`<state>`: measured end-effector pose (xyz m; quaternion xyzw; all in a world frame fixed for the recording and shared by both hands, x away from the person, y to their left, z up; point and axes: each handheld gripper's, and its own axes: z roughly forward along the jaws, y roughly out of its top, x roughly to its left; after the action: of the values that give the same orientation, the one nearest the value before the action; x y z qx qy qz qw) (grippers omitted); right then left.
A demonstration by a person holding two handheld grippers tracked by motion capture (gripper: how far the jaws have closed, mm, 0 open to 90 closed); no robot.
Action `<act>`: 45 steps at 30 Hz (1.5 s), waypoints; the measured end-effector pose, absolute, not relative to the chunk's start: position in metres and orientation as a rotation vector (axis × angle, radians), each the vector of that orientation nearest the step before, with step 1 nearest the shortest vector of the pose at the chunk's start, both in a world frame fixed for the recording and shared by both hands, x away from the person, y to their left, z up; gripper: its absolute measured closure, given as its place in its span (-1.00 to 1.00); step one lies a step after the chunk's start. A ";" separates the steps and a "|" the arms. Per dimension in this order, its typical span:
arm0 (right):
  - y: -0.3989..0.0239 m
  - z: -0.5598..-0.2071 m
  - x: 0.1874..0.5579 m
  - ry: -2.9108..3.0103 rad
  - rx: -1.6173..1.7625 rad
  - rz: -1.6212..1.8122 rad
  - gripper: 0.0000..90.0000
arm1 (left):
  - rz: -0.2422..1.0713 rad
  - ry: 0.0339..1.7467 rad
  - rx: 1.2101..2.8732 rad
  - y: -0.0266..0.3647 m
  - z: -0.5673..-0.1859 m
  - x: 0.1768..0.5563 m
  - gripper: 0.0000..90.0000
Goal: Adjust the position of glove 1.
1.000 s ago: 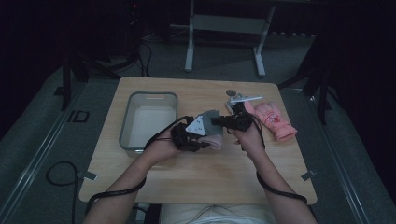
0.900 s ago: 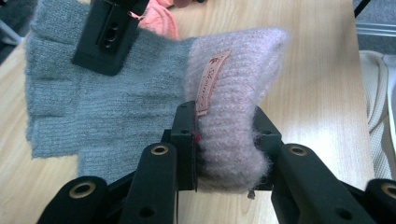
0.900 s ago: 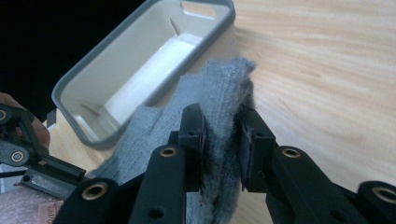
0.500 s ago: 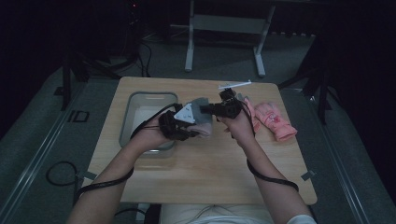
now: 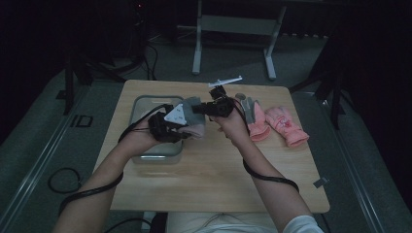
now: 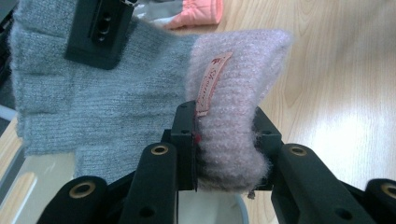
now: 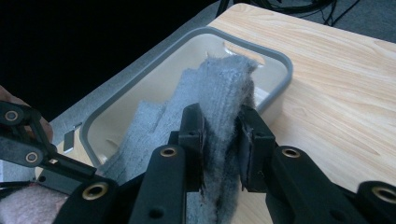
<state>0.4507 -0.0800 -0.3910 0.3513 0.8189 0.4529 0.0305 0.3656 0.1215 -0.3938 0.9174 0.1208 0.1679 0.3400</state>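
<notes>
A knit glove, grey with a pink cuff [image 6: 238,93], hangs stretched between both grippers above the right rim of a grey tub [image 5: 141,104]. My left gripper [image 6: 224,135] is shut on the pink cuff, which carries a small label; in the high view the left gripper [image 5: 187,130] is over the tub's right edge. My right gripper [image 7: 222,140] is shut on the grey finger end of the glove [image 7: 219,88], just right of the tub in the high view [image 5: 201,108]. The tub [image 7: 280,60] lies below the glove.
Two pink gloves [image 5: 286,124] [image 5: 257,121] lie on the wooden table [image 5: 218,184] to the right of my hands. A small white bar-shaped object [image 5: 226,81] sits near the table's far edge. Cables trail from both grippers across the front of the table.
Both hands have carried the glove left and a little upward, from the table's middle to the tub's right rim. The grips have not changed.
</notes>
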 end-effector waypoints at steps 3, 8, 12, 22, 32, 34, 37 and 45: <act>-0.070 -0.391 0.453 2.534 1.074 1.397 0.65 | 0.442 0.338 2.387 0.130 -0.394 0.366 0.54; -0.047 -0.391 0.458 2.557 1.047 1.376 0.65 | 0.449 0.376 2.397 0.146 -0.394 0.367 0.54; -0.030 -0.391 0.463 2.573 1.031 1.373 0.65 | 0.454 0.408 2.400 0.159 -0.394 0.368 0.54; 0.020 -0.404 0.471 2.634 0.972 1.340 0.65 | 0.461 0.492 2.422 0.197 -0.407 0.368 0.54; 0.045 -0.420 0.482 2.665 0.965 1.316 0.65 | 0.447 0.527 2.425 0.214 -0.424 0.377 0.54; 0.046 -0.423 0.483 2.668 0.969 1.307 0.65 | 0.445 0.529 2.430 0.214 -0.426 0.379 0.54; 0.046 -0.433 0.489 2.674 0.998 1.284 0.65 | 0.421 0.542 2.436 0.213 -0.436 0.384 0.55; 0.050 -0.464 0.497 2.711 1.039 1.187 0.65 | 0.336 0.579 2.517 0.207 -0.461 0.401 0.54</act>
<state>0.4973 0.0500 -0.4643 0.3312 0.8643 0.3785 0.0027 0.4006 0.2067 -0.4608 0.9318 0.2145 0.1243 0.2653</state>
